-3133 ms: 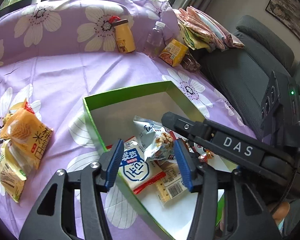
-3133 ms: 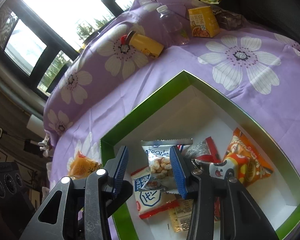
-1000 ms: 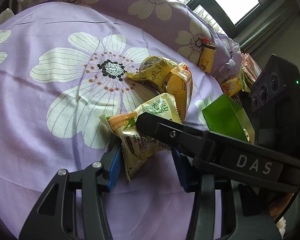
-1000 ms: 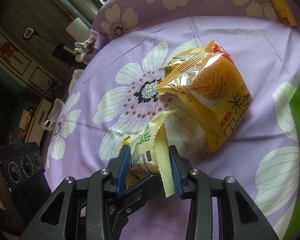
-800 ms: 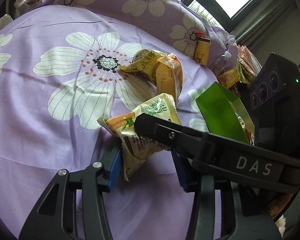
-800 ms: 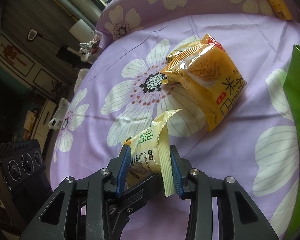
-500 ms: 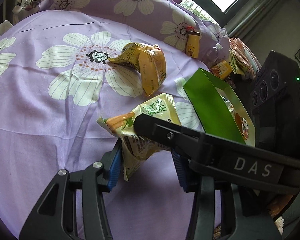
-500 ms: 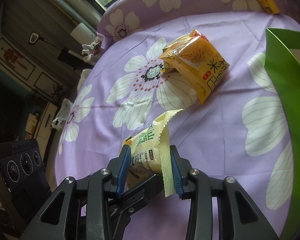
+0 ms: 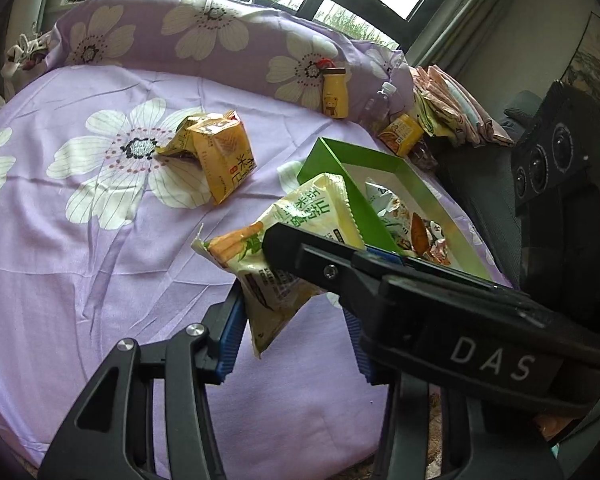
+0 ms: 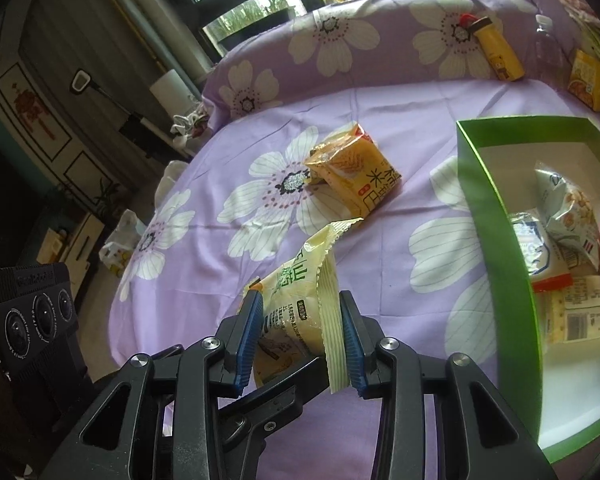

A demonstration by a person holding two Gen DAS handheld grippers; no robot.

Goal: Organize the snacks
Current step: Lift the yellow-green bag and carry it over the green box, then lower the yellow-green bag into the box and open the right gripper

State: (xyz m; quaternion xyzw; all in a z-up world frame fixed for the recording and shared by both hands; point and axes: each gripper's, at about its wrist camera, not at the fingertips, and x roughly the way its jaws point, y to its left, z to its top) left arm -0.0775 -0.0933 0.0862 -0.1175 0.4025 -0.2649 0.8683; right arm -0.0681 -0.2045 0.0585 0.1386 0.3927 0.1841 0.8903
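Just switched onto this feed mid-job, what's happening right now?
A person with a gripper in each hand is sorting snacks on a purple flowered bedspread. The right gripper is shut on a pale yellow snack bag, held up off the cloth beside the green box. The left gripper sits around the same bag's lower end. The box already holds several packets. An orange snack bag lies on the bedspread, outside the box.
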